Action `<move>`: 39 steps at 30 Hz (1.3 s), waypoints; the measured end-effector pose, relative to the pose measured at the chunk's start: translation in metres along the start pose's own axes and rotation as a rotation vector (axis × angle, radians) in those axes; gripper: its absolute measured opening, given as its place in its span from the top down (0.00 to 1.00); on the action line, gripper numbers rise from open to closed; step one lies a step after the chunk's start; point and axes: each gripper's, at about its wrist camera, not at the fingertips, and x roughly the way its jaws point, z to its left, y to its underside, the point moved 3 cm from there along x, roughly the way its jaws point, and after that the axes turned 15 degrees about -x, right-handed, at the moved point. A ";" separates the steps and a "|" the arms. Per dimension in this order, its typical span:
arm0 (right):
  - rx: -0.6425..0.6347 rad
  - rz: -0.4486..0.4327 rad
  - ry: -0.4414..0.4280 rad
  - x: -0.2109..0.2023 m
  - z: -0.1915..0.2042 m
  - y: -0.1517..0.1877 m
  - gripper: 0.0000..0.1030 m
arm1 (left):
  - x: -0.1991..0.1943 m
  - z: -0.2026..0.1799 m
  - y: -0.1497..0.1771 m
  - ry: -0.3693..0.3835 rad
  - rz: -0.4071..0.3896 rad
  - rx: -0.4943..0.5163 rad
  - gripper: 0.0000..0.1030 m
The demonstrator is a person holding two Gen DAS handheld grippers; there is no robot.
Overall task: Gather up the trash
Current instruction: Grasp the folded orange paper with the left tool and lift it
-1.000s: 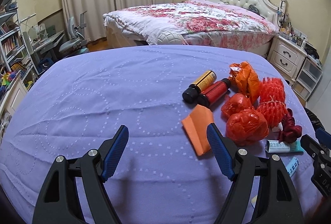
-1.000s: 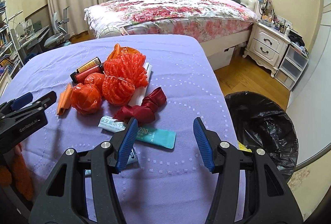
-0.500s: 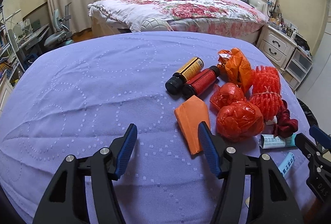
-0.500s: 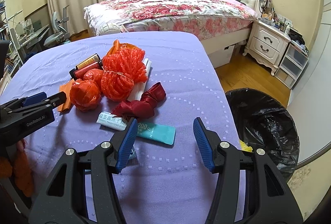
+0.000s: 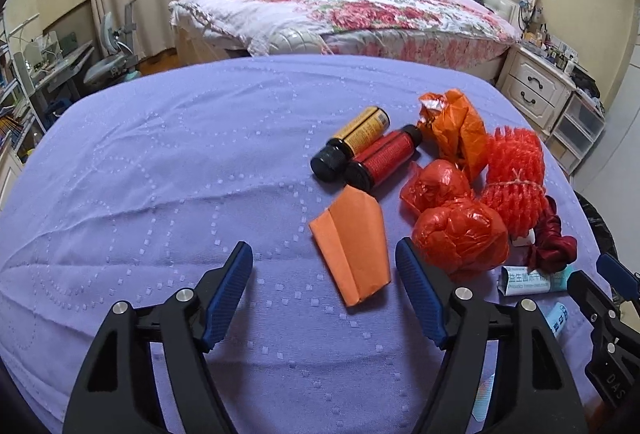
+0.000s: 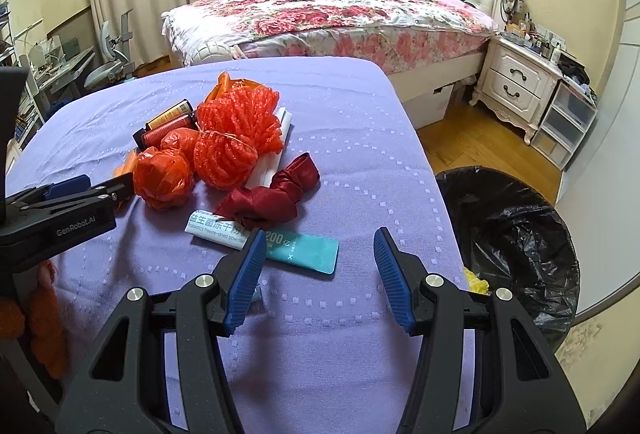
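Two grippers are hovering over the purple table [image 5: 160,161], both spread wide and holding nothing. The left gripper [image 5: 324,292] is lining up on the folded orange paper [image 5: 352,242] lying between its fingers, probably the first pickup. The right gripper [image 6: 320,274] is hanging near the teal sachet [image 6: 304,252] at the near edge. The rest of the trash is sitting bunched right of centre: bottles [image 5: 366,149], red bags [image 5: 460,230], mesh [image 6: 236,137], ribbon [image 6: 272,197]. The bin [image 6: 520,234] is standing right of the table, handy for drops
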 end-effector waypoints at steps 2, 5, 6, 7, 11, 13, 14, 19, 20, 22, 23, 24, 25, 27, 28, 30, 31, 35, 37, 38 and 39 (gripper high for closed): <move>0.001 0.001 -0.001 0.000 0.000 0.002 0.47 | 0.003 0.001 0.002 0.006 0.022 0.003 0.41; 0.004 0.005 -0.002 0.002 0.000 0.002 0.47 | 0.000 0.002 0.004 0.004 0.011 0.016 0.55; 0.004 0.006 -0.003 0.003 0.000 0.002 0.47 | -0.001 0.002 0.005 -0.001 0.005 0.022 0.61; 0.003 0.007 -0.002 0.004 0.001 0.002 0.47 | -0.001 0.002 0.006 -0.004 0.001 0.028 0.66; 0.011 0.011 0.005 0.004 -0.003 0.004 0.47 | -0.005 0.007 0.009 0.009 -0.003 0.031 0.72; 0.019 0.014 0.011 0.004 -0.006 0.006 0.47 | -0.007 0.009 0.011 0.016 -0.002 0.028 0.73; 0.024 0.015 0.015 0.004 -0.008 0.007 0.47 | -0.008 0.010 0.012 0.018 -0.001 0.027 0.73; 0.040 0.025 0.031 0.004 -0.017 0.012 0.47 | -0.014 0.016 0.016 0.028 -0.001 0.025 0.73; 0.045 0.028 0.034 0.004 -0.019 0.013 0.47 | -0.015 0.017 0.017 0.029 0.000 0.025 0.73; 0.056 0.034 0.040 0.005 -0.024 0.014 0.47 | -0.016 0.018 0.018 0.030 0.000 0.025 0.73; 0.061 0.036 0.045 0.005 -0.026 0.014 0.47 | -0.018 0.019 0.019 0.031 0.000 0.024 0.73; 0.065 0.036 0.048 0.004 -0.027 0.014 0.47 | -0.019 0.020 0.020 0.031 0.001 0.024 0.73; 0.065 0.036 0.048 0.003 -0.027 0.015 0.47 | -0.019 0.022 0.021 0.031 0.001 0.024 0.73; 0.054 0.035 0.046 0.000 -0.024 0.016 0.47 | -0.021 0.024 0.021 0.029 -0.002 0.023 0.73; 0.041 0.038 0.046 -0.002 -0.022 0.017 0.47 | -0.022 0.026 0.022 0.027 -0.002 0.023 0.73; 0.017 0.052 0.044 -0.003 -0.016 0.021 0.47 | -0.024 0.030 0.023 0.024 -0.005 0.021 0.73; 0.009 0.062 0.037 -0.004 -0.013 0.024 0.47 | -0.026 0.033 0.024 0.021 -0.008 0.020 0.73; -0.017 0.082 0.003 -0.006 0.001 0.030 0.47 | -0.029 0.043 0.026 0.016 -0.011 0.007 0.73; -0.038 0.081 0.007 -0.004 0.008 0.027 0.47 | -0.030 0.046 0.026 0.016 -0.012 0.002 0.73; -0.043 0.078 0.004 -0.003 0.011 0.025 0.47 | -0.031 0.047 0.027 0.017 -0.013 0.000 0.73; -0.046 0.074 -0.001 -0.002 0.013 0.022 0.47 | -0.031 0.048 0.027 0.017 -0.015 -0.001 0.73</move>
